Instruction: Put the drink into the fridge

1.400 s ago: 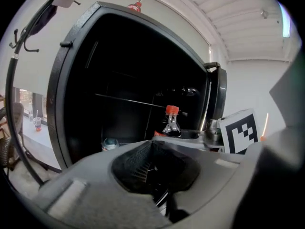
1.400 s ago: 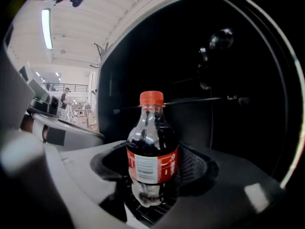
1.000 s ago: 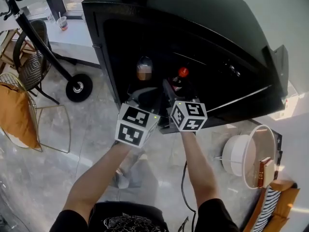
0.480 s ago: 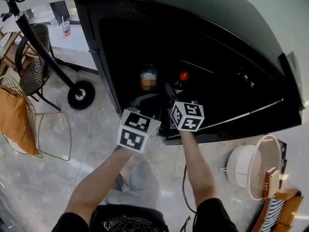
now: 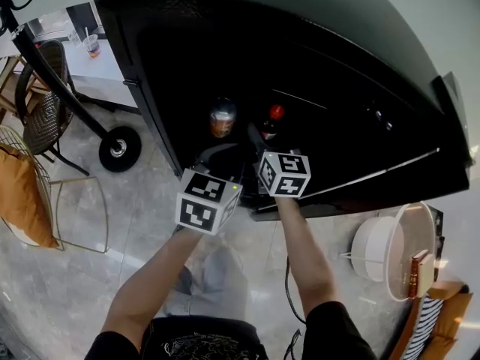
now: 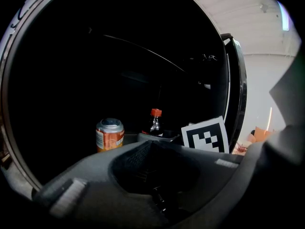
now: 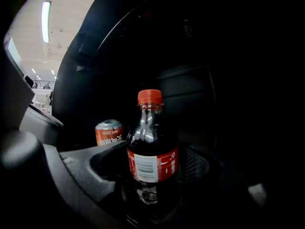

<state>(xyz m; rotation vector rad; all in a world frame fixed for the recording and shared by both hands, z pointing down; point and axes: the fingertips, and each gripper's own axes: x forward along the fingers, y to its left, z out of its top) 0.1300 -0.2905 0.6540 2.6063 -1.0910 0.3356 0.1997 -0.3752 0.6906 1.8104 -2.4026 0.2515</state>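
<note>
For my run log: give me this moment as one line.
right gripper: shut on bottle, upright, inside fridge | left gripper: open, empty | can: standing in fridge, left of bottle

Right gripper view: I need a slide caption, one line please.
The right gripper holds a red-capped cola bottle upright in the dark fridge, near an orange can.

In the black fridge [image 5: 360, 66], the orange drink can [image 5: 223, 118] stands left of the red-capped dark plastic bottle [image 7: 151, 147], which sits between the right tongs [image 7: 152, 190]. The left tongs [image 6: 152, 175], empty, lie just left of them.
</note>
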